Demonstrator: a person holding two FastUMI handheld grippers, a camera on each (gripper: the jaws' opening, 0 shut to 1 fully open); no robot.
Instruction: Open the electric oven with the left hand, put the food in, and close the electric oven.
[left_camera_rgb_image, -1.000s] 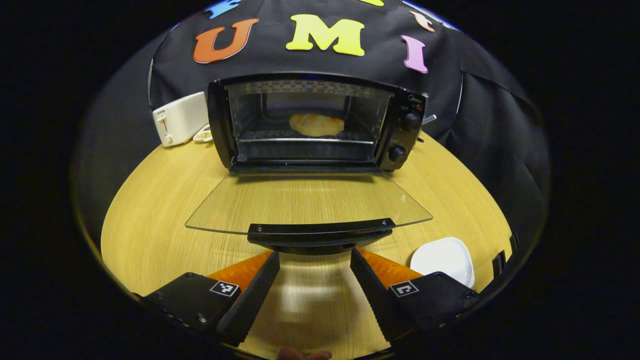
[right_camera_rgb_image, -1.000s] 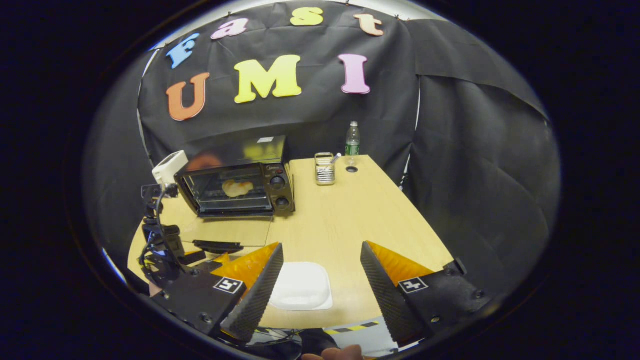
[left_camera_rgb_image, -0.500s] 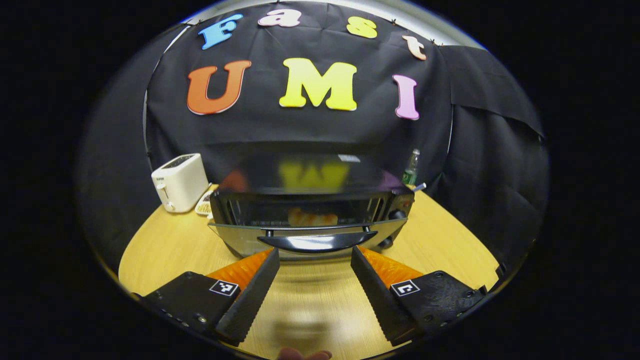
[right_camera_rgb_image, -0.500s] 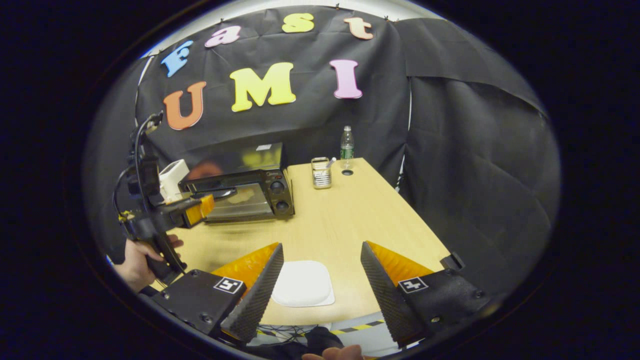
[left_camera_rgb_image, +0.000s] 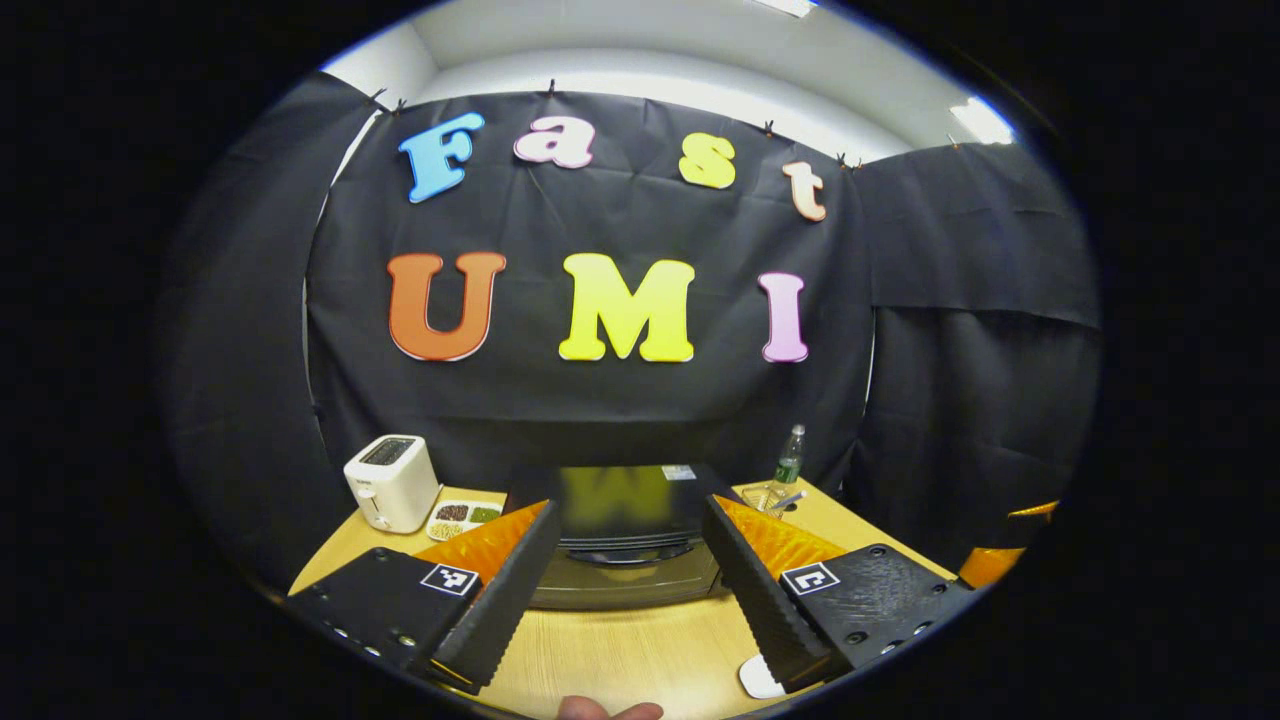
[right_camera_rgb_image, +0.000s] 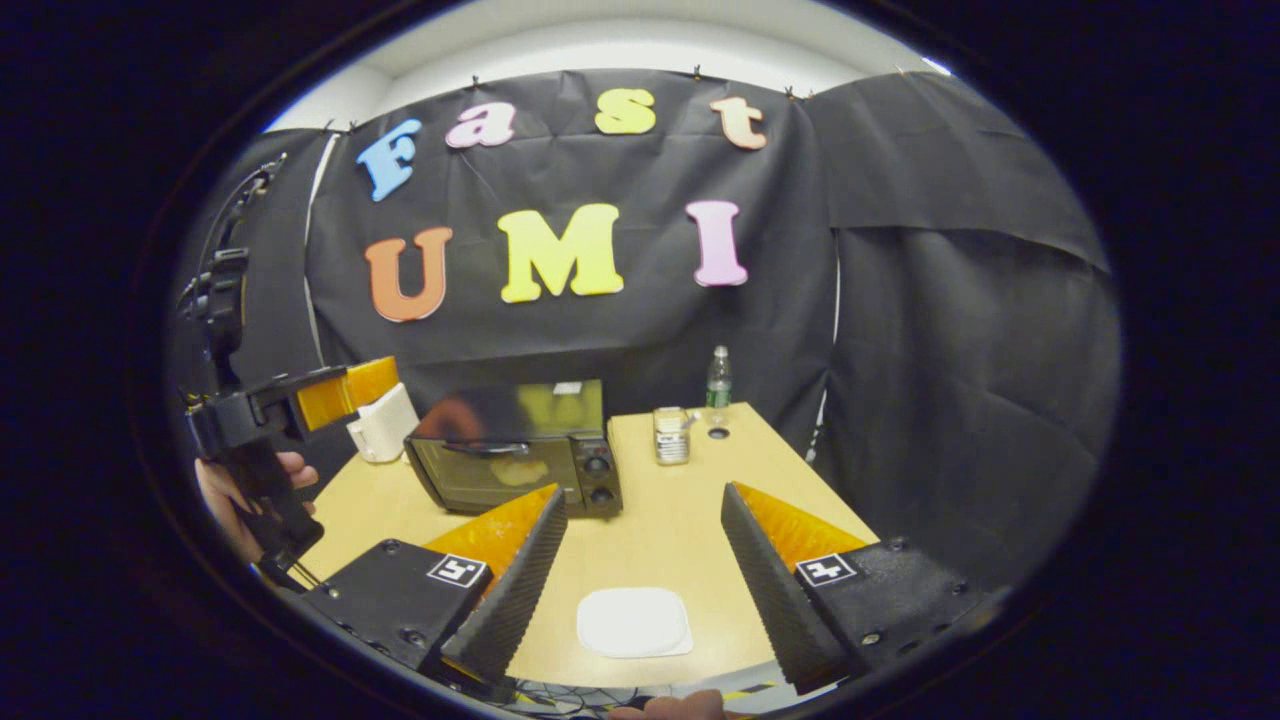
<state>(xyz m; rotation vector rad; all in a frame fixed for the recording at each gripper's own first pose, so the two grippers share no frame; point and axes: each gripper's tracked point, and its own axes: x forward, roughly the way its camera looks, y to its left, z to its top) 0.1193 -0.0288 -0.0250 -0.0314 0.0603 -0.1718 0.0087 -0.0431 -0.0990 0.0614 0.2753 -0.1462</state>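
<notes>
The oven (right_camera_rgb_image: 515, 460) stands shut on the table (right_camera_rgb_image: 690, 510), the food (right_camera_rgb_image: 520, 472) inside behind its door. The plate (right_camera_rgb_image: 634, 621) is bare. The left gripper (right_camera_rgb_image: 335, 392), raised above the table, and the right gripper (right_camera_rgb_image: 640, 560) both gape wide, holding nothing.

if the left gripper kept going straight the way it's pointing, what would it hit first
Most likely the oven: it sits dead ahead between the left gripper fingers, door closed. The camera is tilted up a little, so it might skim over the oven's top toward the black cloth wall instead.
</notes>
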